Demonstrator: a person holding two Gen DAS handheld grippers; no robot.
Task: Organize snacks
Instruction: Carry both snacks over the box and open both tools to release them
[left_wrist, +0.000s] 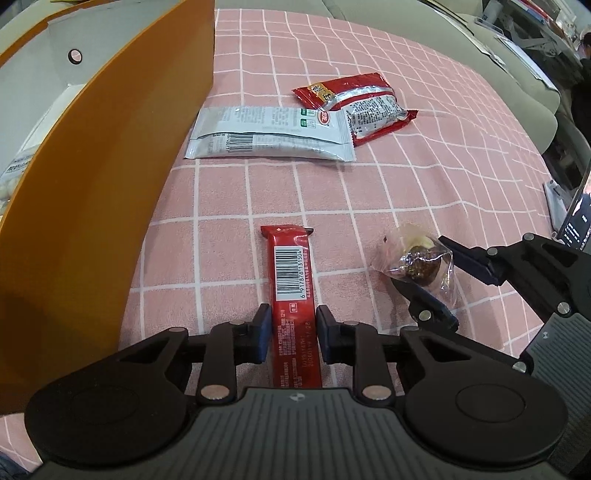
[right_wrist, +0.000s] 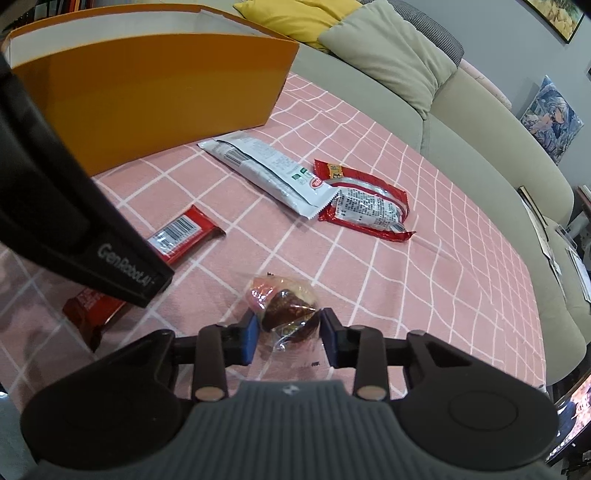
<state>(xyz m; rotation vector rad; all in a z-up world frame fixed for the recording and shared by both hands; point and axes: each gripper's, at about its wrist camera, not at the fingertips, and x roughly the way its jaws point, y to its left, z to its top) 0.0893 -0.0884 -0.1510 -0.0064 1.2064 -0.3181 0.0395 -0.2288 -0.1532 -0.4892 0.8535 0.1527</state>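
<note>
Four snacks lie unboxed on the worktop (left_wrist: 424, 177): left claw (left_wrist: 291, 332) straddles the red bar (left_wrist: 291, 273), right claw (right_wrist: 288, 332) the clear-wrapped sweet (right_wrist: 284, 306), both apart, neither clamped; orange box (left_wrist: 110, 184) nearly unfilled.

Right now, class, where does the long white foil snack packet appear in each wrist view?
Left wrist: long white foil snack packet, upper centre, lying crosswise.
Right wrist: same packet, upper centre, lying diagonally.
Shared landmark: the orange cardboard box beside its left end.

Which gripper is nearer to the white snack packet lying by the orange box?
Left. The left gripper straddles the red bar, pointing toward the white snack packet; the right gripper, around the clear-wrapped candy, sits farther off.
</note>
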